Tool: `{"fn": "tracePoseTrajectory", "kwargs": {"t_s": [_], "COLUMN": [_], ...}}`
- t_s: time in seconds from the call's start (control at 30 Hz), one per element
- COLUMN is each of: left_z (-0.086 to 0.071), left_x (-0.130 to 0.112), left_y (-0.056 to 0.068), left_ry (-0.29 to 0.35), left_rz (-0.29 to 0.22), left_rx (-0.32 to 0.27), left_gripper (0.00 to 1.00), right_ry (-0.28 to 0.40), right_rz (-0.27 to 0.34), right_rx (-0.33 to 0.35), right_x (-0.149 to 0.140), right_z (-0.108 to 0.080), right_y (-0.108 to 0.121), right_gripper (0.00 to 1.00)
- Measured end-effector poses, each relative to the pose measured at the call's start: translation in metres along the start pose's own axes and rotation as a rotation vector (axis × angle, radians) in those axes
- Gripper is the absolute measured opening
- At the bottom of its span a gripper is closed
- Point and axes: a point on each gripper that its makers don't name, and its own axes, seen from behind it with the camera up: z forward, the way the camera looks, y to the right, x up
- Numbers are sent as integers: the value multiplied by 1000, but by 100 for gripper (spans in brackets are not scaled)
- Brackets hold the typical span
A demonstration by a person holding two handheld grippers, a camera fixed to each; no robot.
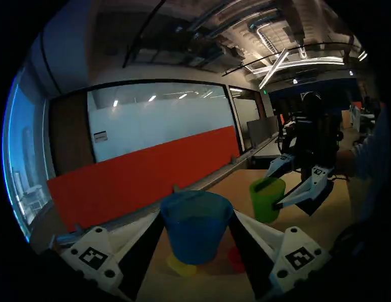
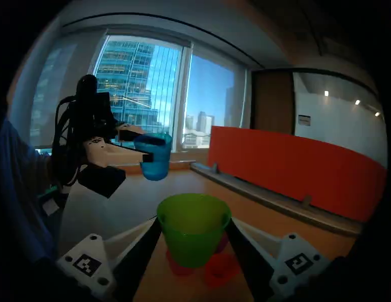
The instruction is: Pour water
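Note:
A blue cup (image 1: pixel 195 229) stands upright between the fingers of my left gripper (image 1: pixel 196 236), which is shut on it and holds it above the wooden table (image 1: pixel 236 183). The same blue cup (image 2: pixel 154 155) shows at mid-left in the right gripper view, held up in the air by the left gripper (image 2: pixel 145 156). My right gripper (image 2: pixel 193 241) is shut on a green cup (image 2: pixel 194 229), upright and empty as far as I can see. In the left gripper view the green cup (image 1: pixel 266 198) hangs to the right, slightly beyond the blue one, in the right gripper (image 1: pixel 278 194).
Small yellow (image 1: pixel 181 265) and red (image 1: pixel 236 259) cups sit on the table below the blue cup; red ones (image 2: pixel 219 267) lie under the green cup. An orange partition (image 1: pixel 145 176) runs along the table's far edge. A person's sleeve (image 2: pixel 19 191) is at the left.

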Motion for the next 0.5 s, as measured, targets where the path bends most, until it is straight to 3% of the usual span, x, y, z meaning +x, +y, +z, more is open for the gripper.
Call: {"fn": "tracePoseTrajectory", "kwargs": {"t_s": [0.5], "left_z": [6], "left_x": [34], "left_y": [-4], "left_ry": [34], "left_rz": [196], "left_rx": [38], "left_gripper": [86], "right_ry": [9], "right_rz": [-5], "right_rx": [61], "right_x": [4], "right_z": [19], "right_y": [-24], "right_gripper": [91]}}
